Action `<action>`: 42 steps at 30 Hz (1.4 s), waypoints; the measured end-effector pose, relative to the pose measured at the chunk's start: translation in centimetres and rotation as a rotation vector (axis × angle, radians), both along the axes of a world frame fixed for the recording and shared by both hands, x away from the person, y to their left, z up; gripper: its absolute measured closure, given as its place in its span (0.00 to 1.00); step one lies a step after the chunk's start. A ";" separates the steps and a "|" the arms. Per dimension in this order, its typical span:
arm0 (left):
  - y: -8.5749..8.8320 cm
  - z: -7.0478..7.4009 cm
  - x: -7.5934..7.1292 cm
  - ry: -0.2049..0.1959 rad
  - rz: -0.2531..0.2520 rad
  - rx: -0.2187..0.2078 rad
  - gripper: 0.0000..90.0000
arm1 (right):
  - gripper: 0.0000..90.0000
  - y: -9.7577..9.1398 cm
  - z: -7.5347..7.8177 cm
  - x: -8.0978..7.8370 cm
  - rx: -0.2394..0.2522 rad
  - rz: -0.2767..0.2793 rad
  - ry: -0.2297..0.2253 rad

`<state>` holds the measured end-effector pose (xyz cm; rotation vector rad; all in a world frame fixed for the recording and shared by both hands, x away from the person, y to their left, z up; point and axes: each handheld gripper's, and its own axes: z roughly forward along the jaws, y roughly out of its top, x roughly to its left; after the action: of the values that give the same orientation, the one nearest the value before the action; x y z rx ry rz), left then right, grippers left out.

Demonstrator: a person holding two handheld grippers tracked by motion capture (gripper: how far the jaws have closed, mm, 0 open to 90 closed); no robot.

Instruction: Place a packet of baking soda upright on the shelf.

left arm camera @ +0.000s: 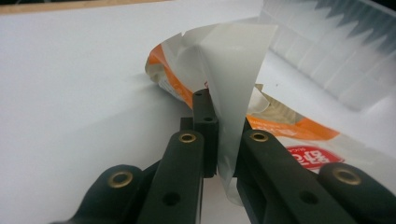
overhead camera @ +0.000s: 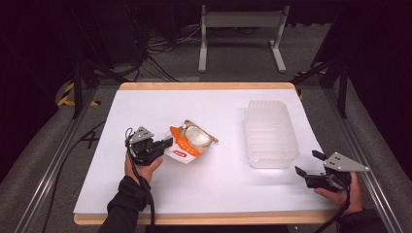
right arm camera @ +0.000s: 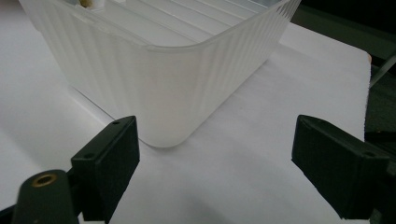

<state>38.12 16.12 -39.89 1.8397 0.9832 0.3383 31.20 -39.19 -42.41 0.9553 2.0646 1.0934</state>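
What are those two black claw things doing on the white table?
A person holds a gripper in each hand. The left gripper has its fingers pinched shut on the edge of an orange and white snack packet lying on the white table. The right gripper is open and holds nothing, sitting just off a corner of the frosted plastic tub, which stands to the right of the packet.
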 end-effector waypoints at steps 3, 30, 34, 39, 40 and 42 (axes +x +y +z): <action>0.6 0.8 -0.2 0.028 0.007 0.017 0.97 | 0.17 0.2 0.0 0.1 -0.015 -0.008 0.005; -5.0 10.8 0.2 -0.172 -0.312 0.236 1.00 | 0.17 0.4 -0.1 0.1 -0.035 0.006 0.010; -6.4 11.3 0.6 -0.181 -0.364 0.265 1.00 | 0.17 0.3 -0.2 0.1 -0.031 0.007 0.011; -7.7 11.9 0.6 -0.209 -0.411 0.264 1.00 | 0.17 0.2 -0.2 0.1 -0.031 0.007 0.008; -8.0 12.1 0.6 -0.218 -0.416 0.268 1.00 | 0.17 0.1 -0.2 0.0 -0.028 0.005 0.009; -8.5 12.4 0.6 -0.223 -0.426 0.277 1.00 | 0.17 0.1 -0.1 -0.1 -0.025 0.004 0.008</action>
<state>38.72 7.67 -27.45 2.1480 0.3892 0.4206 31.14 -39.12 -42.54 0.9451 2.0828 1.0646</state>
